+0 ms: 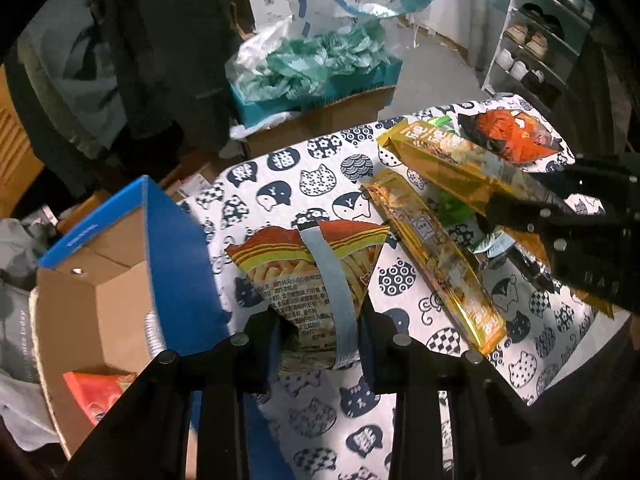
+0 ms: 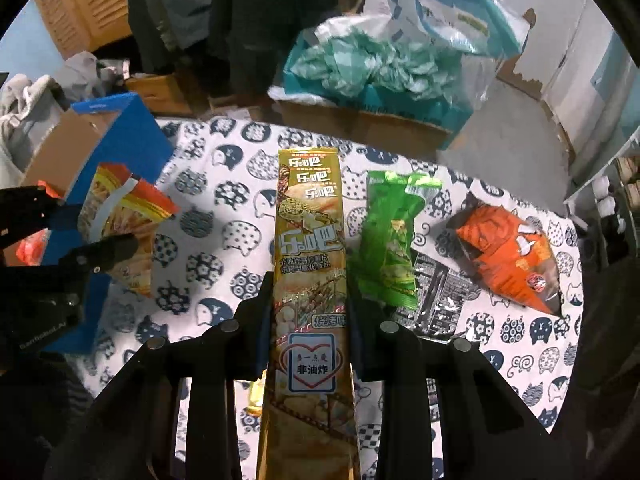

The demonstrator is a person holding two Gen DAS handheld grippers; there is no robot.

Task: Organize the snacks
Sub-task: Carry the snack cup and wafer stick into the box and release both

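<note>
Above the cat-print worktop, the left tool pinches a crinkled red-and-yellow snack bag beside the blue-sided cardboard box, while the right tool clamps a long gold foil chip packet, whose slick length could slip or swing into the lying green packet.

The lower end of the long gold snack pack runs out past the bottom picture edge, behind the right tool. The fries bag has its bottom hidden between the left tool fingers, and its small print is too fine to read. Inside the cardboard box at the table's left edge, an orange packet is partly covered by the tool frame.
</note>
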